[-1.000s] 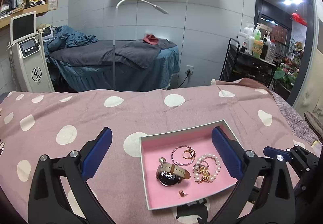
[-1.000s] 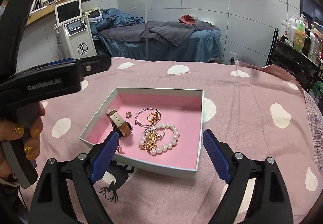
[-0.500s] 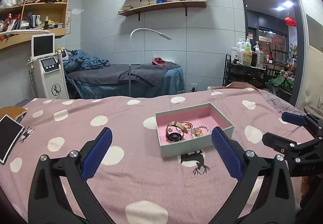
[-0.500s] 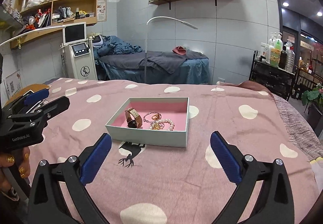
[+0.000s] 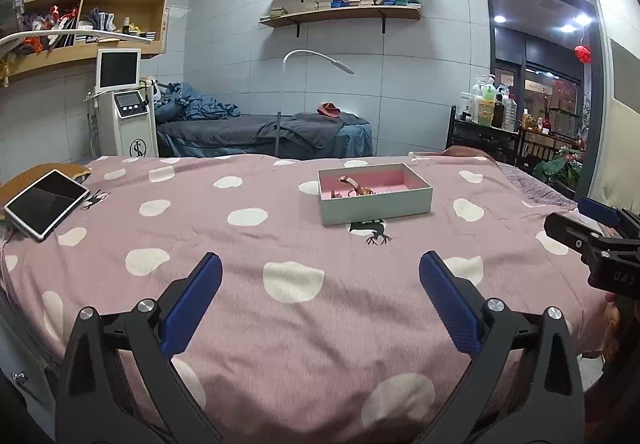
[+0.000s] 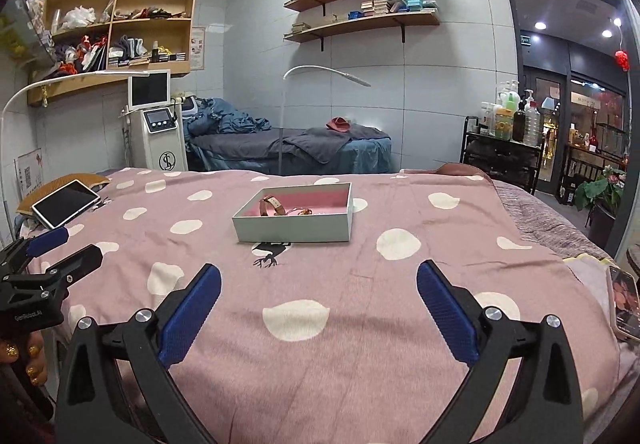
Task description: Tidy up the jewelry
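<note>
A pale box with a pink lining [image 5: 376,204] [image 6: 294,230] sits on the pink polka-dot bedspread [image 5: 240,244] [image 6: 360,284]. Inside it a watch with a tan strap [image 5: 349,182] [image 6: 269,206] and gold jewelry [image 5: 366,191] [image 6: 305,211] show above the wall; the rest is hidden. My left gripper [image 5: 320,292] is open and empty, well back from the box near the bed's front edge. My right gripper [image 6: 319,296] is open and empty, also far back. Each gripper shows at the side of the other's view, the right [image 5: 596,232], the left [image 6: 44,264].
A tablet [image 5: 46,202] [image 6: 66,202] lies at the bed's far left corner. A phone [image 6: 625,304] lies at the right edge. Behind the bed stand a treatment machine [image 5: 124,112], a massage bed [image 5: 264,132], a floor lamp [image 5: 316,60] and a black cart with bottles [image 5: 486,124].
Both grippers have pulled back and down from above the box to the bed's front edge. The box now looks small and far. Both stay open and empty.
</note>
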### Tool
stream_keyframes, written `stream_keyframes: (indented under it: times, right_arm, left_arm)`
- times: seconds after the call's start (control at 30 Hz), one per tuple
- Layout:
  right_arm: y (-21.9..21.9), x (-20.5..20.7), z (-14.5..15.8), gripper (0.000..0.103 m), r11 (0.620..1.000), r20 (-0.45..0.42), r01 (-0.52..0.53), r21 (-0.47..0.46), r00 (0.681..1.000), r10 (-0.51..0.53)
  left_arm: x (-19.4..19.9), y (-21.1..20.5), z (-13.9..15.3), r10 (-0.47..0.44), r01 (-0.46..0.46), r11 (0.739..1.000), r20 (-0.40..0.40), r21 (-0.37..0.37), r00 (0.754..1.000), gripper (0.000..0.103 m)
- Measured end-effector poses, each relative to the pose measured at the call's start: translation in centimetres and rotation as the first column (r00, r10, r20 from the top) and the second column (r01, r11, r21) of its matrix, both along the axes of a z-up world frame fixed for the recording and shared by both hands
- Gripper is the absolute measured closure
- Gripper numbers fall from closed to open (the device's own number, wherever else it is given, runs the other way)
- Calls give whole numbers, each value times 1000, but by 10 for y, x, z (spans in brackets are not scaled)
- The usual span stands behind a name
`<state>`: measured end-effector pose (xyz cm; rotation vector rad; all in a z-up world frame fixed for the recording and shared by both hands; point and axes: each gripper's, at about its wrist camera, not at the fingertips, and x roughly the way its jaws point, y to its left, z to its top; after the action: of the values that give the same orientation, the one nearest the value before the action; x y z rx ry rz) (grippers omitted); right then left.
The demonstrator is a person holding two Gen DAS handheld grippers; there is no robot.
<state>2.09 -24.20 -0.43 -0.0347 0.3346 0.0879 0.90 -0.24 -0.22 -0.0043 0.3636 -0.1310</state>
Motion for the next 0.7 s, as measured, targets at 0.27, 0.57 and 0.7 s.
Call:
stream_keyframes:
  times: [0.27, 0.57, 0.7]
  right_arm:
    - [2, -32, -5, 6, 999, -4, 5, 34, 1000, -5]
    - [11, -40, 0, 6, 1000, 26, -5, 21, 1000, 4]
    - [11, -41, 1, 6, 999, 26, -4, 32, 1000, 3]
  left_arm:
    - [-27, 6, -3, 29, -29, 1000, -7, -4, 1000, 6]
    - [-29, 5, -1, -6, 7, 1000, 10, -18, 1000, 6]
    - [-28, 6, 0, 3, -2, 1000, 12, -24, 1000, 6]
